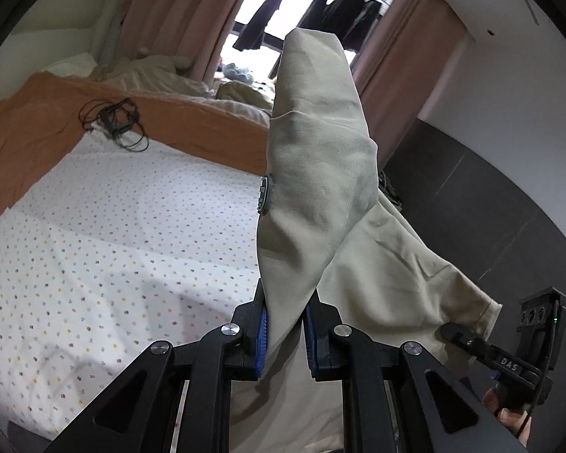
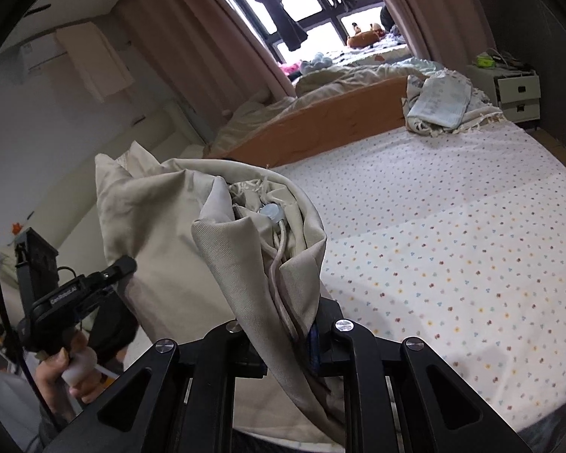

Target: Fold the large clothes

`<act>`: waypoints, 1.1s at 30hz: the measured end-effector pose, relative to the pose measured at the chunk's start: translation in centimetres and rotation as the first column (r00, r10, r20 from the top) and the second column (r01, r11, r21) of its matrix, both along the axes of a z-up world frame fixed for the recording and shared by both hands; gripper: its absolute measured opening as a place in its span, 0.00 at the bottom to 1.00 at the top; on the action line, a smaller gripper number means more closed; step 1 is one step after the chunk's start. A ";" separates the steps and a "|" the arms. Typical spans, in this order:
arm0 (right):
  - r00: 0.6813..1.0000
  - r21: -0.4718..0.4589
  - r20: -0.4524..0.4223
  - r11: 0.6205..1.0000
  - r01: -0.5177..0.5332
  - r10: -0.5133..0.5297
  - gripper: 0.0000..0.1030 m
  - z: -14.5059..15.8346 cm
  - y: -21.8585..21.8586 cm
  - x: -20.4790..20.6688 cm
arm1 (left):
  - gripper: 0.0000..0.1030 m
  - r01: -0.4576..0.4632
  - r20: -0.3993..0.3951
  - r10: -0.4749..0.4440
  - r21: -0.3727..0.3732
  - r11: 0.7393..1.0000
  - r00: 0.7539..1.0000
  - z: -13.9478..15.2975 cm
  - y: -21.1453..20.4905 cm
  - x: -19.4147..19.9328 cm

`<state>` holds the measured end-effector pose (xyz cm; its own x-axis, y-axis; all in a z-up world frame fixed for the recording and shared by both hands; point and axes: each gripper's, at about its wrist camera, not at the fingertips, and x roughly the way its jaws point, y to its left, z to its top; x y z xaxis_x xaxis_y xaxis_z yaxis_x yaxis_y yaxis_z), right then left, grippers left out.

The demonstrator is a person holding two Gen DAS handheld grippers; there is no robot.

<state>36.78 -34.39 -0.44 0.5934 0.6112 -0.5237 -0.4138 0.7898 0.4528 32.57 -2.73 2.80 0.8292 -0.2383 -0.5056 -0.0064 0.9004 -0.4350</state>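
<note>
A large beige garment (image 1: pixel 320 173) hangs in the air between both grippers, beside the bed. My left gripper (image 1: pixel 285 324) is shut on a bunched fold of it; the cloth rises in a tall peak above the blue pads. My right gripper (image 2: pixel 286 324) is shut on another bunched edge of the beige garment (image 2: pixel 169 219), where a grey button and a cord show inside the folds. Each gripper shows in the other's view: the right one (image 1: pixel 449 330) at the cloth's lower right corner, the left one (image 2: pixel 126 264) at the cloth's left side.
A bed with a white dotted sheet (image 1: pixel 113 226) (image 2: pixel 434 226) lies ahead, with an orange cover (image 1: pixel 49 113) behind it. Black cables (image 1: pixel 113 120) lie on the bed. Folded cloths (image 2: pixel 441 102) sit at the bed's far corner. A white nightstand (image 2: pixel 517 90) stands by the dark wall.
</note>
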 end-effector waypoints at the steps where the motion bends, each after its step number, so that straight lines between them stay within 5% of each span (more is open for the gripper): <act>1: 1.000 0.006 0.009 1.000 0.001 -0.001 0.15 0.2 -0.5 -0.3 | 0.16 0.006 0.007 -0.006 0.007 1.000 1.000 0.2 -0.5 -0.1; 15: 0.987 0.023 0.118 0.994 0.111 -0.113 0.15 4.9 -11.3 -1.7 | 0.16 0.170 0.049 -0.171 0.017 0.985 0.984 3.8 -10.7 2.6; 33: 0.921 -0.032 0.181 0.934 0.357 -0.346 0.15 9.2 -26.4 -3.1 | 0.16 0.473 0.062 -0.471 -0.029 0.881 0.880 6.5 -26.3 8.3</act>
